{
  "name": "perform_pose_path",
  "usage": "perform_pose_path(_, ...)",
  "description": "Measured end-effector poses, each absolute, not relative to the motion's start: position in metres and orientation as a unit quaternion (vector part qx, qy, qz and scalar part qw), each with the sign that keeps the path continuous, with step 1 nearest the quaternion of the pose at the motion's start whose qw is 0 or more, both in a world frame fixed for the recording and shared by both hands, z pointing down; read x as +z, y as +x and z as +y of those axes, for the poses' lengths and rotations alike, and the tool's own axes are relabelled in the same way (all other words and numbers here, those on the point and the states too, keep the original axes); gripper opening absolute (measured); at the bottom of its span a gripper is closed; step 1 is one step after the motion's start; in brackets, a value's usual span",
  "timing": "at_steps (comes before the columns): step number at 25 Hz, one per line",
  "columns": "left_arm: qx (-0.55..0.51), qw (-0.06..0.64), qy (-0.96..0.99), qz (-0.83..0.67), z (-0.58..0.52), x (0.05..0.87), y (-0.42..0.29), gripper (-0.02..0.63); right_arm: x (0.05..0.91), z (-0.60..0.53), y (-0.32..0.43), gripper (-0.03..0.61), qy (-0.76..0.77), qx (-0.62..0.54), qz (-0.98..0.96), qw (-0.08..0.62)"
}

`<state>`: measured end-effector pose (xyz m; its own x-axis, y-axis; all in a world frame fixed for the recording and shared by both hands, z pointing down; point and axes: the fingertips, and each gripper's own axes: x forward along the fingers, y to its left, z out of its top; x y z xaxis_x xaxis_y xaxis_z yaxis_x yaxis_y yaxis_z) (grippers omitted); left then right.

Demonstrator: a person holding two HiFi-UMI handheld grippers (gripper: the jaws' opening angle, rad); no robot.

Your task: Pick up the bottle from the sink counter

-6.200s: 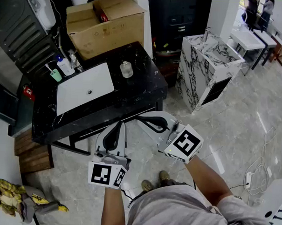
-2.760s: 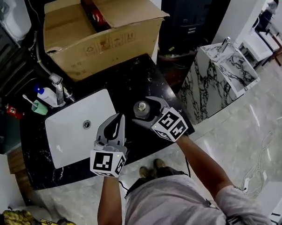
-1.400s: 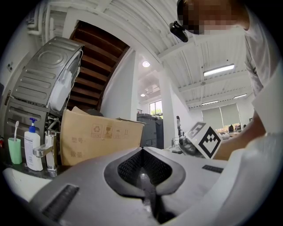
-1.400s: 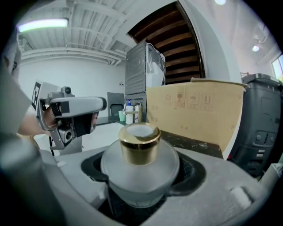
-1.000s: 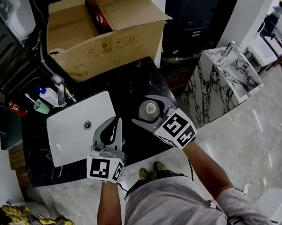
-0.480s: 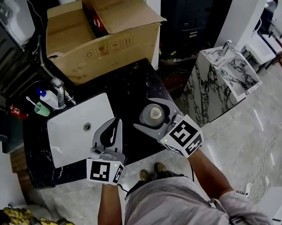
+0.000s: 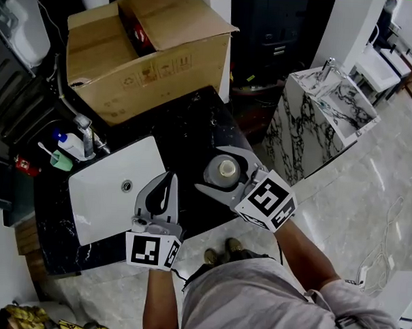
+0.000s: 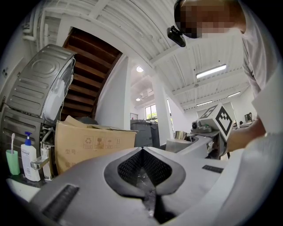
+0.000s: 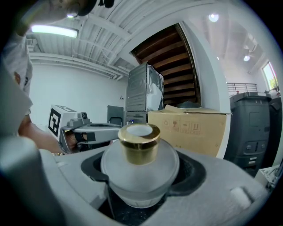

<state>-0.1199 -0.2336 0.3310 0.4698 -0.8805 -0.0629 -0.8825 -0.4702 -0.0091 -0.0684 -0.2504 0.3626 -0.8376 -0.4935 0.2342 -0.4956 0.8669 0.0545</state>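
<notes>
I'm seeing the frosted round glass bottle with a gold cap (image 7: pixel 226 168) sitting between the jaws of the right gripper (image 7: pixel 212 169), over the right part of the black marble counter (image 7: pixel 194 119). The left gripper (image 7: pixel 165 184) is hanging just to the left of it, over the near right corner of the white rectangular sink basin (image 7: pixel 102 197), which is lying in the counter's left part. The metal faucet (image 7: pixel 85 131) is standing at the basin's far left corner. The white pump bottle (image 7: pixel 69 142) and the green cup (image 7: pixel 58 159) are sitting just left of it. The brown cardboard box (image 7: pixel 150 49) is sitting at the counter's far end, and the white veined marble pedestal (image 7: pixel 324 111) is standing well apart on the right.
</notes>
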Motion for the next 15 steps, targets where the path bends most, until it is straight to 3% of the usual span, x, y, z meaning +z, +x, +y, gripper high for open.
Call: perform_pose_path(15, 0.028, 0.022, -0.86, 0.509, -0.2272, 0.3299, -0.1146, 0.0, 0.3598, -0.242, -0.0624, 0.337, 0.262, 0.001, -0.958, 0.12)
